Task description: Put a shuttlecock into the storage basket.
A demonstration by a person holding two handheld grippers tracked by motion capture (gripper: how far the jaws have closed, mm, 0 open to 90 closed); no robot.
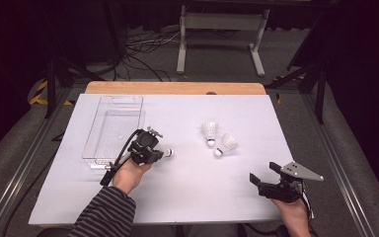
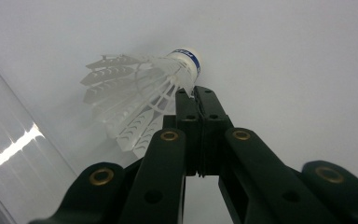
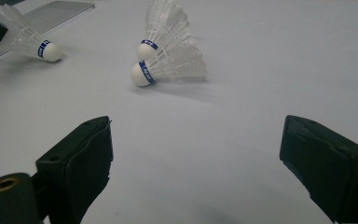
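Note:
My left gripper [image 1: 159, 154] lies low over the white table, left of centre, right beside a clear tray. Its jaws [image 2: 196, 93] are shut on the feather skirt of a white shuttlecock [image 2: 135, 93], close to its blue-banded cork, which points right [image 1: 169, 153]. The same shuttlecock [image 3: 25, 39] appears at the far left of the right gripper view. My right gripper [image 1: 262, 171] rests near the front right of the table, open, with bare table between its jaws [image 3: 196, 154]. Two more shuttlecocks [image 1: 209, 132] [image 1: 226, 144] lie together at mid-table, ahead of the right gripper.
A clear plastic tray [image 1: 91, 133] sits at the back left, its wall right beside the left gripper [image 2: 9, 154]. A white sheet [image 1: 187, 197] covers the table; a wooden edge [image 1: 177, 88] runs along the far side. Beyond it are stand legs and cables on the floor.

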